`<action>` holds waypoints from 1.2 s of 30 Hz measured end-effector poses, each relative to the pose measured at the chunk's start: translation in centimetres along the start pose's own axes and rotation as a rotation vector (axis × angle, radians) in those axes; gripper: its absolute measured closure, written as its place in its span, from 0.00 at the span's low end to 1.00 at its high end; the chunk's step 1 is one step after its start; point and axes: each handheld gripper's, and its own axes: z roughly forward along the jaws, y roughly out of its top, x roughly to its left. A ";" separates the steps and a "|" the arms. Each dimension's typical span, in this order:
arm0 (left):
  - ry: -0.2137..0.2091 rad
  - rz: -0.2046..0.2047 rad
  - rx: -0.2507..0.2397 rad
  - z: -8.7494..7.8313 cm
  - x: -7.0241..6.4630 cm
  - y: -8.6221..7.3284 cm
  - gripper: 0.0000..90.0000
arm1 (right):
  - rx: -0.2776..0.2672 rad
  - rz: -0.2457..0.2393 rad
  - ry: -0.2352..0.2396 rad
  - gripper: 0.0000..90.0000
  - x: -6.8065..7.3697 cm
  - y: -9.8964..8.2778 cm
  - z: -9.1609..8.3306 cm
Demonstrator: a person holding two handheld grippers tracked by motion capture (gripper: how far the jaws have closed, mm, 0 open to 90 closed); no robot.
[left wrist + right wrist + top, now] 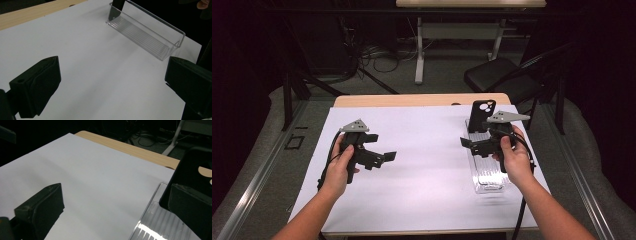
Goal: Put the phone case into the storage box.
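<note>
**Phone case stands in the tray, both grippers empty**

We judge the work near its end or paused. The black phone case (482, 114) stands upright at the far end of the clear plastic tray (488, 181), leaning against its end wall, and nothing is between either pair of jaws. Our left gripper (381, 157) hangs over the middle-left of the sheet with its jaws spread as wide as they go, well apart from the tray. Our right gripper (468, 144) hovers over the tray just beside the case, jaws wide and gripping nothing. Whether more is to go into the tray we cannot tell.

The tabletop (412, 100) is light wood, covered by a white sheet (422, 170). Beyond it lie grey carpet, a black chair (502, 75), loose cables (382, 55) and a white desk frame (419, 45) in a dark room.
</note>
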 end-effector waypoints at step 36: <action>0.004 0.101 -0.005 -0.7 -1.6 -4.5 0.01 | -0.026 -0.084 0.116 0.00 7.2 -5.9 -0.3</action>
